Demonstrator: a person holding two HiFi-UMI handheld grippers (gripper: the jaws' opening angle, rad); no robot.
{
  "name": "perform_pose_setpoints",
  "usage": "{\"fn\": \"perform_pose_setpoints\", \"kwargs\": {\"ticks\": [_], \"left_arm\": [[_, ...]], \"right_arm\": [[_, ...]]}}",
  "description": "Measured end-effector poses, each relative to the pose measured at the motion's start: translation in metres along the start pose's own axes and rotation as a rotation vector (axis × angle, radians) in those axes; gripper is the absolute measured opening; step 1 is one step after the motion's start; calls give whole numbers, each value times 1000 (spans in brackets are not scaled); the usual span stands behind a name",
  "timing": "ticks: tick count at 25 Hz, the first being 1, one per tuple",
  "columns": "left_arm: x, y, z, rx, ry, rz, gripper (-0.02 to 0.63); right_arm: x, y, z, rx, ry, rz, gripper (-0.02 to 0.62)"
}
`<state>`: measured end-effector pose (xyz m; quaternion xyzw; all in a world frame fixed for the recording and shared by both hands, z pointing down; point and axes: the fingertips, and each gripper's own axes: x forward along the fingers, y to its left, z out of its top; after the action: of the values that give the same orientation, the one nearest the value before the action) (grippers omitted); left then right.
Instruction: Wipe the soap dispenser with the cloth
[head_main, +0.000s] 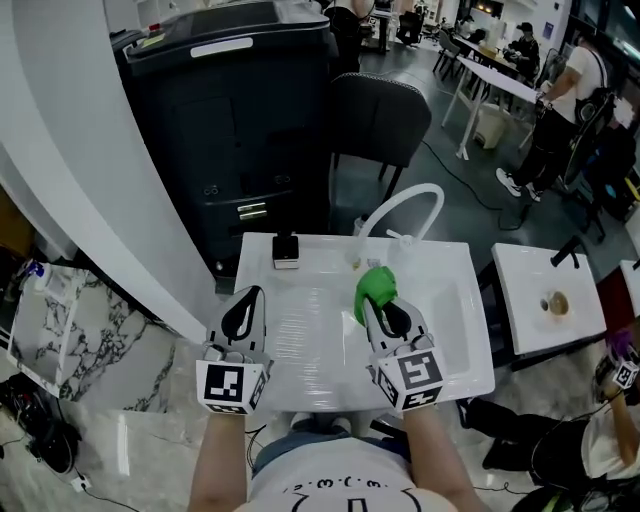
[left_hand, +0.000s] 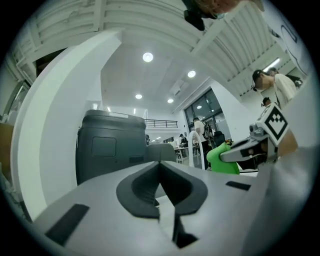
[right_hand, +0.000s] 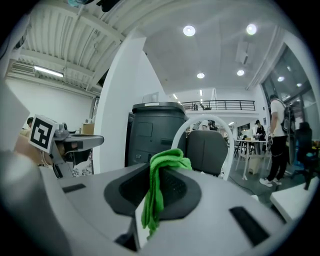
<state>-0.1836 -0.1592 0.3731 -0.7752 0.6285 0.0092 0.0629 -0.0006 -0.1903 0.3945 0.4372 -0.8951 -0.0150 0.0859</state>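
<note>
Room: an open hall with a grey floor (head_main: 470, 200), ceiling spotlights, a curved white wall (head_main: 90, 170) at left, and people (head_main: 560, 110) by white tables at far right.
Surface: a white sink (head_main: 480, 340) right below the person, its basin wet-looking and glossy, with an arched white tap (head_main: 405, 205) at the back.
Around it: a tall dark bin (head_main: 230, 110) and a dark chair (head_main: 380, 115) behind the sink; a second white basin (head_main: 545, 300) to the right; a marble slab (head_main: 70, 320) at lower left.
Writing: each gripper's cube carries black-and-white square markers; a white label strip lies on the bin's top, its print too small to read.
Dispenser (head_main: 286, 250): small, dark on top, white below, upright on the sink's back rim at the left corner, touched by neither gripper.
Cloth (head_main: 376, 285): bright green, bunched; in the right gripper view it (right_hand: 157, 190) pokes above the jaws and hangs down between them.
Right gripper (head_main: 385, 318): its jaws pinch the cloth, held above the basin's middle, just in front of the tap's base.
Left gripper (head_main: 246, 305): jaws pressed together with nothing between them, above the sink's left edge, in front of the dispenser and apart from it.
</note>
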Motion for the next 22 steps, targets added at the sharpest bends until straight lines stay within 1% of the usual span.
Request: {"fn": "perform_pose_setpoints", "kwargs": {"ticks": [7,14,22], "left_arm": [[-14,6,14,35,-19,31,15],[-11,7,33,48,-59,41,15],[-3,7,42,65,-76,42,15]], "right_arm": [[-11,3,21,-53,-63,-9,49],[-23,2,47,-95,-141,-14,49],[-25,-5,53,-98,-154,-36,49]]}}
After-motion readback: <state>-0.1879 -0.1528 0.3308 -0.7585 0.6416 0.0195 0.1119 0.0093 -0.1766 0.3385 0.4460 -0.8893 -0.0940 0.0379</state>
